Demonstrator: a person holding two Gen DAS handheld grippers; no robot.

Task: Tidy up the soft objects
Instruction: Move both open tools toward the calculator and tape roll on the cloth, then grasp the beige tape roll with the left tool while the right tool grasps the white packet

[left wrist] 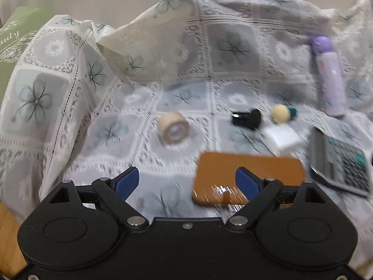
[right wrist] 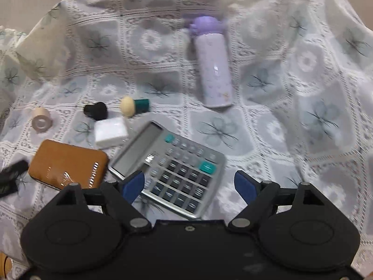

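step: approach, nothing picked yet | left tongs [left wrist: 184,182]: spread apart, empty, over brown case [left wrist: 249,177] | right tongs [right wrist: 190,184]: spread apart, empty, over calculator [right wrist: 167,165] | white sponge [right wrist: 110,131]: just behind calculator, beside yellow puff [right wrist: 127,106] | next: likely reach past calculator, close gently on sponge

We see the left gripper [left wrist: 185,183] along the frame bottom: matte black body, two round housings, silver pivot screws, blue finger pads [left wrist: 127,182]. The right gripper [right wrist: 188,184] looks the same, with blue pads [right wrist: 244,186] and a small centre screw.
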